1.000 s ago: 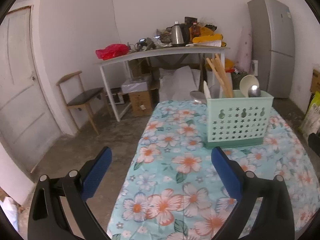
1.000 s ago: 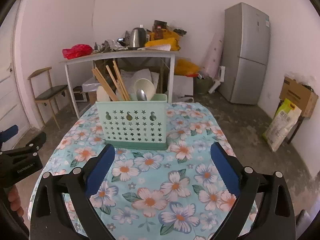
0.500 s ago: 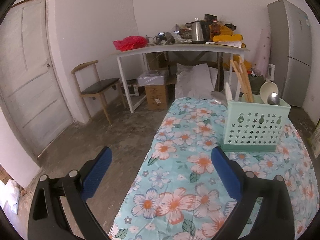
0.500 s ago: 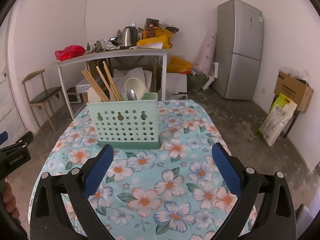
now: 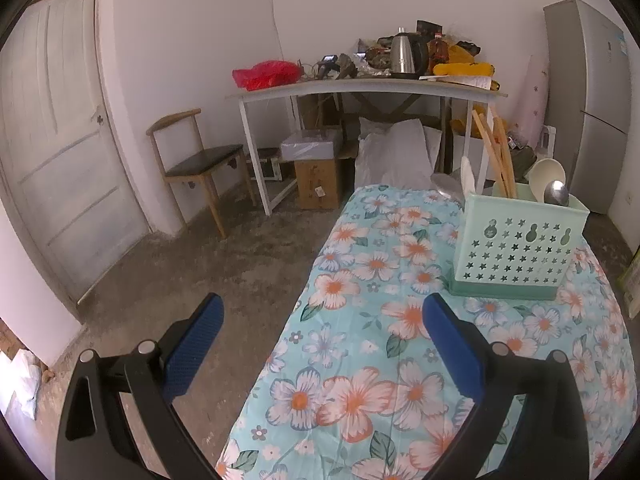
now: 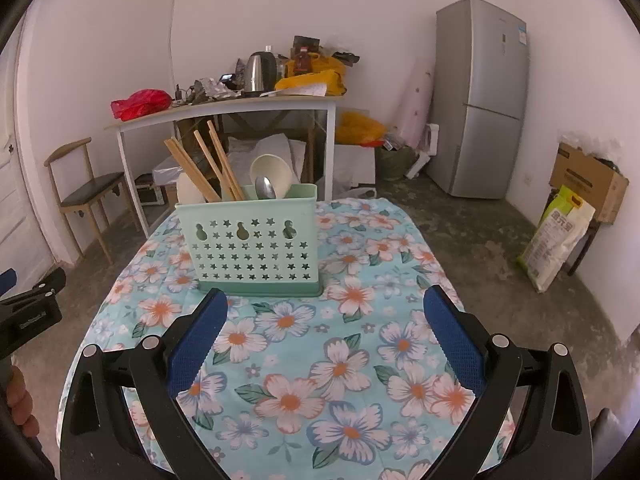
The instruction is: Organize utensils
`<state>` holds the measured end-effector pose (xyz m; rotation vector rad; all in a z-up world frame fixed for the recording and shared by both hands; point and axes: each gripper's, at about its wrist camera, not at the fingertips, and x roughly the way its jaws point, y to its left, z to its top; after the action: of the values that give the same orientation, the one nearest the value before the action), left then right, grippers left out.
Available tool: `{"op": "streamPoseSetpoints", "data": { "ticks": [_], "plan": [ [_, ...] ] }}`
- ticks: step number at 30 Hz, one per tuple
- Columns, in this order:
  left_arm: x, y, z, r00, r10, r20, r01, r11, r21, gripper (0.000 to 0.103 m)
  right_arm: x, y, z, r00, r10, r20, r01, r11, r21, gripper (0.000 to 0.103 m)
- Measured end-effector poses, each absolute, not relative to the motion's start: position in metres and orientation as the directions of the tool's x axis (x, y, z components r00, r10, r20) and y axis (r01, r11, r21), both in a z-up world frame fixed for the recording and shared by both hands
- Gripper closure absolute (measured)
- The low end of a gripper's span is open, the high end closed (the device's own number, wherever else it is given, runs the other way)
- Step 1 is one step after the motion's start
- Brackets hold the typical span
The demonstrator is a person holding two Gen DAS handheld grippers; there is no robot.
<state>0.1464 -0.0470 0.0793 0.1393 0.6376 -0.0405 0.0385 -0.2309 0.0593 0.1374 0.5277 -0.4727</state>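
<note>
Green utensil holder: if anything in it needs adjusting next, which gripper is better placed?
Probably the right gripper: the green utensil holder sits almost straight ahead between its open fingers. The left gripper, also open and empty, points past the table's left edge, with the holder off to its right.

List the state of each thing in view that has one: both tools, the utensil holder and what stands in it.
Left tool: open, empty, over the table's left edge.
Right tool: open, empty, facing the holder.
Utensil holder: upright on the floral tablecloth.
Chopsticks: in the holder, leaning left.
Metal spoon: in the holder, bowl up.
Cream ladle: in the holder, bowl up.
</note>
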Motion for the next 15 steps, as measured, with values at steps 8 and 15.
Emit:
{"op": "streamPoseSetpoints", "data": {
  "ticks": [8,15],
  "plan": [
    [0.1482,-0.0432,0.0764,0.796,0.013,-0.606,0.068,0.991,0.111,0.006,0.0389,-0.2299,0.0598,0.761,-0.395,-0.514,0.465,0.885,0.008,0.009],
    [0.1486,-0.0425,0.0769,0.796,0.012,-0.605,0.068,0.992,0.109,0.006,0.0393,-0.2271,0.0608,0.763,-0.394,-0.512,0.462,0.887,0.007,0.009]
  ]
}}
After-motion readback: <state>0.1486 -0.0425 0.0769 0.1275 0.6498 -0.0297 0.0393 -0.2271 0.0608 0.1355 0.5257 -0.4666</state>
